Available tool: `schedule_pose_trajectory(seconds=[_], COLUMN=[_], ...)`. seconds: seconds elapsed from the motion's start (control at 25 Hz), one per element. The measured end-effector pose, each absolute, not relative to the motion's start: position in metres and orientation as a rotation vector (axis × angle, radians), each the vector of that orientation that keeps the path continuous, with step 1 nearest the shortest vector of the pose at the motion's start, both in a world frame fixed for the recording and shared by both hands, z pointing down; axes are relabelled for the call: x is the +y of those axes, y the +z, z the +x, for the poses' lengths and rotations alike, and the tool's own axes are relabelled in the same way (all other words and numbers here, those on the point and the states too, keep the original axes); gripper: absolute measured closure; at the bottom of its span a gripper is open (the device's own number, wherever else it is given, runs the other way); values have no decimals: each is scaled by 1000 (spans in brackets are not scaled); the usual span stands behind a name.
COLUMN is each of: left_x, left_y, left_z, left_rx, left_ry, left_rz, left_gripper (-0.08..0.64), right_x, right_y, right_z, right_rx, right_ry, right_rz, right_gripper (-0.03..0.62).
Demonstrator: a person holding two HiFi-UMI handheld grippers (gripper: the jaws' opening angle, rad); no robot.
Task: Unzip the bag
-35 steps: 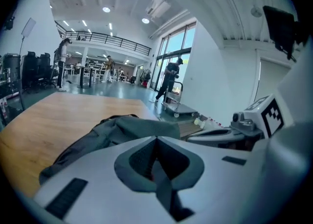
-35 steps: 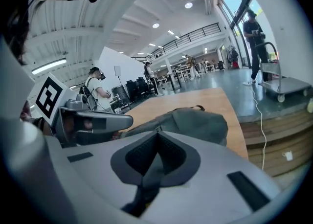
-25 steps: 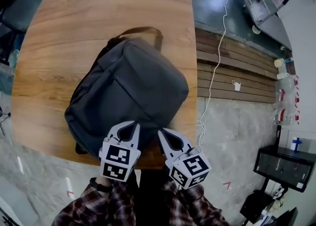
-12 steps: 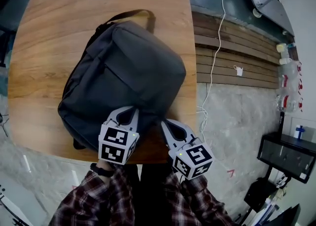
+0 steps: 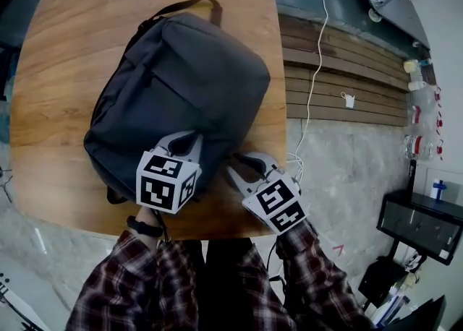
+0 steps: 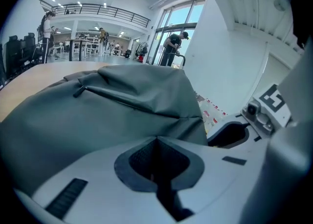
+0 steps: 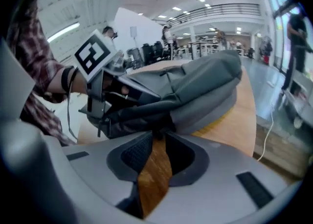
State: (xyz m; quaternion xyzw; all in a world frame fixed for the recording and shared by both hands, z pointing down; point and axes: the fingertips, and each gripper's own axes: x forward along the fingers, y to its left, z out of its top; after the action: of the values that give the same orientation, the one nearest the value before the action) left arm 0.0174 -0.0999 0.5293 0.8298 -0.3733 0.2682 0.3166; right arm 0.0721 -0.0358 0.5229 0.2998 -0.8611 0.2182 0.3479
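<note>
A dark grey backpack [image 5: 181, 84] lies flat on the wooden table [image 5: 58, 69], its carry strap [image 5: 192, 6] at the far end. My left gripper [image 5: 189, 138] rests on the bag's near edge, jaws shut with the fabric [image 6: 122, 105] right at the tips [image 6: 156, 139]. From the right gripper view it [image 7: 124, 88] seems to pinch a fold of the bag [image 7: 205, 86]. My right gripper [image 5: 236, 165] sits at the near right corner. Its jaws [image 7: 159, 134] keep a narrow gap showing wood, tips touching a dark seam. A zip pull [image 6: 78, 91] shows on the front pocket.
The table's right edge [image 5: 282, 105] is close to the bag. Beyond it are floor slats and a white cable [image 5: 315, 69]. A black cabinet [image 5: 419, 228] stands on the floor at the right. Plaid sleeves [image 5: 145, 286] fill the bottom of the head view.
The right gripper has moved up and left, onto the bag's near right corner. The left gripper has tilted up over the bag's near edge. The bag sits slightly higher in the view.
</note>
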Motion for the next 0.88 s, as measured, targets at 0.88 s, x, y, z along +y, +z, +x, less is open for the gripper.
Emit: schedule_pose_trajectory(seconds=[0.88], left_x=[-94], left_y=[515], left_z=[17], left_rx=[-872], left_ry=[623], left_rz=[2222], left_gripper=[552], right_x=[-28], right_y=[545], right_z=[51], right_rx=[-2034], right_ry=[553], right_rz=[195], right_gripper=[548])
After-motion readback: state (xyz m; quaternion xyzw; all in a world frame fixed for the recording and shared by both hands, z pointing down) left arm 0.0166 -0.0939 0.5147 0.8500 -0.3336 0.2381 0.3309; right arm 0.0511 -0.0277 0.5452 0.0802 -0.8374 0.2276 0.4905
